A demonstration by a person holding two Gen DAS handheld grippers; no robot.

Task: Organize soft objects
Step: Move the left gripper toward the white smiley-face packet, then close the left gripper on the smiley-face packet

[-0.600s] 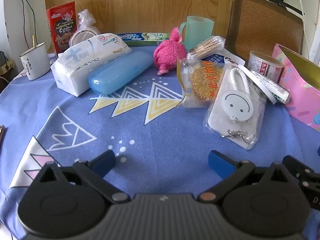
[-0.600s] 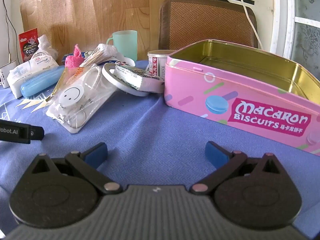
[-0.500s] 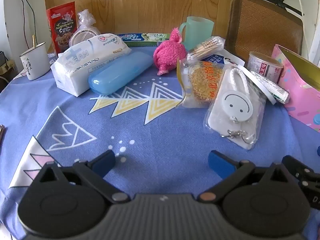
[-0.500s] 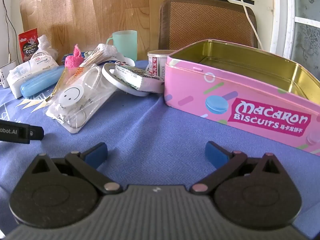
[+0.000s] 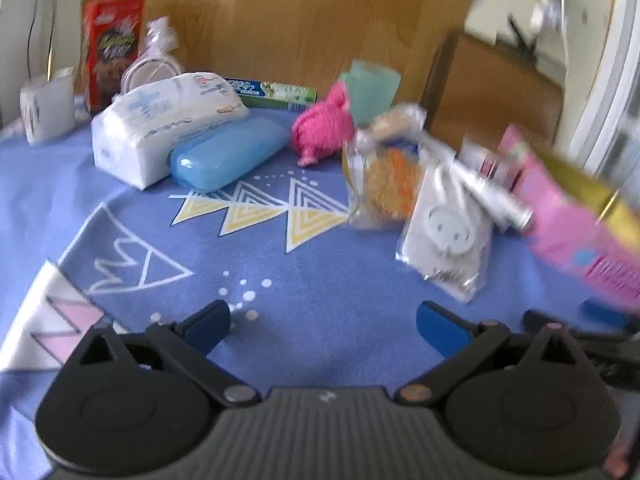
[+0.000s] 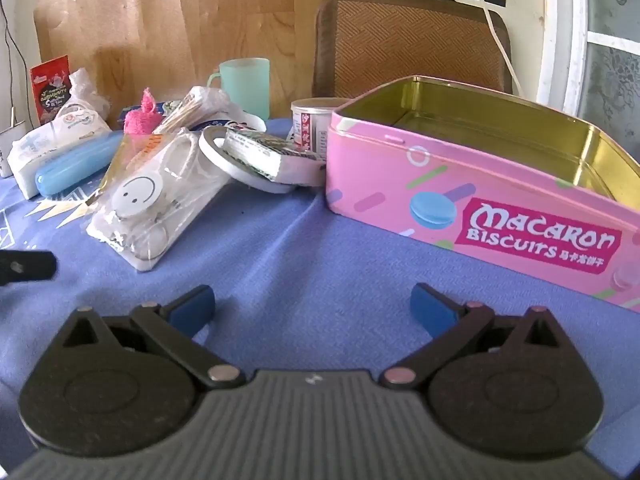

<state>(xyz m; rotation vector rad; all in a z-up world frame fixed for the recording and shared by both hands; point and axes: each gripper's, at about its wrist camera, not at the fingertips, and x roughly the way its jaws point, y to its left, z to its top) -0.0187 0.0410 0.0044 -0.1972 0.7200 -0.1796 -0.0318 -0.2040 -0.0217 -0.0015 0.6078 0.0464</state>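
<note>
Pink plush toy (image 5: 322, 128) sits on the cluttered blue tablecloth (image 5: 280, 272) before wood panelling (image 5: 280, 20).

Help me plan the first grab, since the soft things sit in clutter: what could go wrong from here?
1. The pink plush toy is hemmed in by the mint cup and the bagged sticks, so wide jaws may knock them.
2. The tissue pack touches the blue case; lifting it could drag the case.

The left wrist view blurs toward its right side: the pink tin (image 5: 560, 220) smears, lettering unreadable; in the right view, its far end (image 6: 624, 240) is cropped
</note>
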